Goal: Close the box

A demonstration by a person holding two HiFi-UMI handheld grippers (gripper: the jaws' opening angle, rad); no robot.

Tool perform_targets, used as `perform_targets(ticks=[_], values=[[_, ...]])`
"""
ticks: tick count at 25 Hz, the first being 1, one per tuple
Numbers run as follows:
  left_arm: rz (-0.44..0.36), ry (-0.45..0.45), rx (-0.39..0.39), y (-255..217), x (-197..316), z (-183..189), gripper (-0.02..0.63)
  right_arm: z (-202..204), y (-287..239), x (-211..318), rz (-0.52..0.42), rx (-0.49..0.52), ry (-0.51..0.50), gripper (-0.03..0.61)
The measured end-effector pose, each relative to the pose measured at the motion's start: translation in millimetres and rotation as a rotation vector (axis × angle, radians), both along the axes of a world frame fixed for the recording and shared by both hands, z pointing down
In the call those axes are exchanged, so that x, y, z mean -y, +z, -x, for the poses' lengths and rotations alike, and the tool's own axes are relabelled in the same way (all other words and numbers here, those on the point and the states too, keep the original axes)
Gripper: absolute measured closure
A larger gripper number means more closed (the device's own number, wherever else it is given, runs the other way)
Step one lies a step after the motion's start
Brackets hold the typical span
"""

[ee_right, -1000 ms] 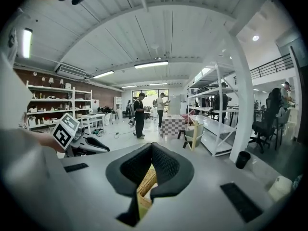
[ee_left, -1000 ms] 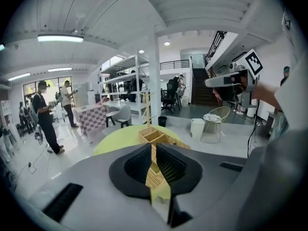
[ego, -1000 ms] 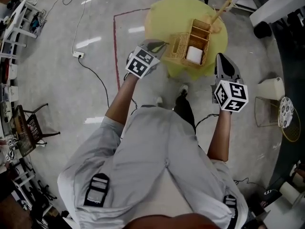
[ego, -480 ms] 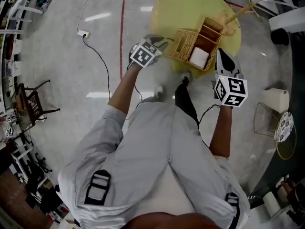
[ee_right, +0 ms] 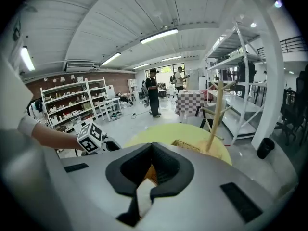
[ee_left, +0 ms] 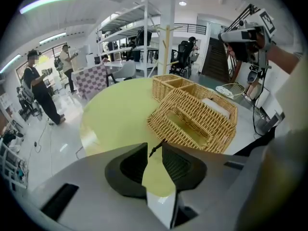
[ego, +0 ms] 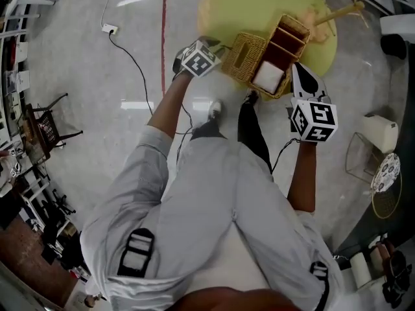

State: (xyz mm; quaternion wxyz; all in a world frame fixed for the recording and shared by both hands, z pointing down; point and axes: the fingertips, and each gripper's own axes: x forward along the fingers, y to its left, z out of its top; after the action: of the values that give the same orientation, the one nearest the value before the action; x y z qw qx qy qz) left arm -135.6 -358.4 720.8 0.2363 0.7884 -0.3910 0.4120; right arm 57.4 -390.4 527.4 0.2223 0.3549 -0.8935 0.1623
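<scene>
A wicker box [ego: 285, 41] with compartments stands near the front edge of a round yellow table [ego: 259, 2]. Its slotted wicker lid [ego: 243, 56] lies folded open to the left, and a white block [ego: 268, 76] sits in the near compartment. My left gripper [ego: 219, 45] is just left of the lid. In the left gripper view its jaws [ee_left: 155, 146] stand apart with nothing between them, the lid [ee_left: 185, 124] a short way ahead. My right gripper [ego: 296, 67] is close to the box's right side. Its tips [ee_right: 152, 146] touch, holding nothing.
A wooden pole stand [ee_right: 216, 114] rises at the table's far side. A cable and power strip [ego: 109, 28] lie on the floor at left, and a wire basket [ego: 360, 157] stands at right. People [ee_left: 38, 90] stand in the background by shelves.
The table and box have come nearer to both grippers. My left gripper now sits right beside the open lid. The right gripper has closed in on the box's right side.
</scene>
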Motion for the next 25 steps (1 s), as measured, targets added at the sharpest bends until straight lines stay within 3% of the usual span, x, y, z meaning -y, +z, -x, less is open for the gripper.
perform_targets(ticks=[7,12,14,25], values=[[0.087,0.034,0.052,43.0,0.5,-3.8,0.494,0.0,25.4,13.8,0.057,-0.010,-0.011,0.555],[0.071,0.059,0.087,55.5,5.6,-3.2,0.499,1.4,34.1,14.5,0.079,-0.023,-0.012,0.555],[0.055,0.062,0.085,55.6,10.2,-3.3,0.539,-0.5,35.3,14.2,0.082,-0.029,-0.005,0.555],[-0.009,0.083,-0.078,14.1,6.5,-10.3,0.574,-7.7,19.2,-8.0,0.051,-0.032,0.066,0.555]])
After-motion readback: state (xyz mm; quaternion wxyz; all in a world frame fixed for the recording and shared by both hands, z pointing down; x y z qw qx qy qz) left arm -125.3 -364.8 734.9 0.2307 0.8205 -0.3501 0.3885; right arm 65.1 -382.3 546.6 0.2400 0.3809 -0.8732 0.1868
